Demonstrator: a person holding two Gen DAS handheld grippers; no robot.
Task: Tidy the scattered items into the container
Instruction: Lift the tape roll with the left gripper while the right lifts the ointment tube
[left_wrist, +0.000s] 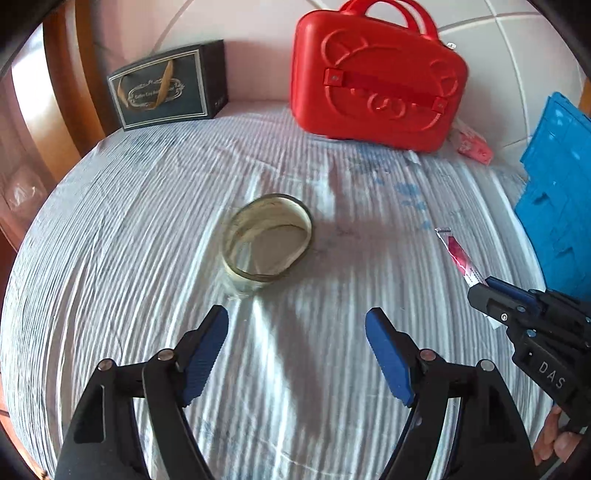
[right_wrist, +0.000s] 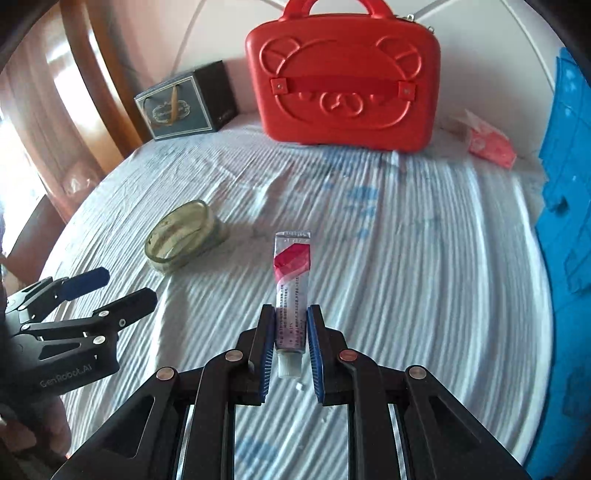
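Two tongs: one in each hand, both above a bed (right_wrist: 424, 258) with a white ribbed sheet.
Right tongs (right_wrist: 290, 325): pressed together on a small tube (right_wrist: 292, 269), pinching its lower body just above the cap.
Tube: white with a red and pink band; it sticks out forward past the blue pads, crimped end away from the camera, clear of the sheet.
Left tongs (left_wrist: 297, 326): spread wide, with only the sheet showing between the two blue pads.
Landmark: a low round glass dish (left_wrist: 267, 242) resting on the sheet, its open mouth tipped toward the left wrist camera.
Left tongs against the dish: just on the near side of it, apart from it, the left pad closest to its rim.
Right tongs against the dish: to its right and well apart; the held tube points away past the dish's right side.
Red case (right_wrist: 343, 79): a hard case with a raised bear face and two handles, standing upright beyond the dish to its right, lid shut.
Dark gift bag (left_wrist: 168, 86): beyond the dish to its left, against the pink wall, with a gold ribbon handle.
Pink packet (right_wrist: 489, 142): beyond the dish, far to its right, just past the case's right side.
Blue crate (left_wrist: 557, 206): far right of the dish, at the bed's edge.
Hand (left_wrist: 554, 437): a few fingers show below the right tongs' grip.
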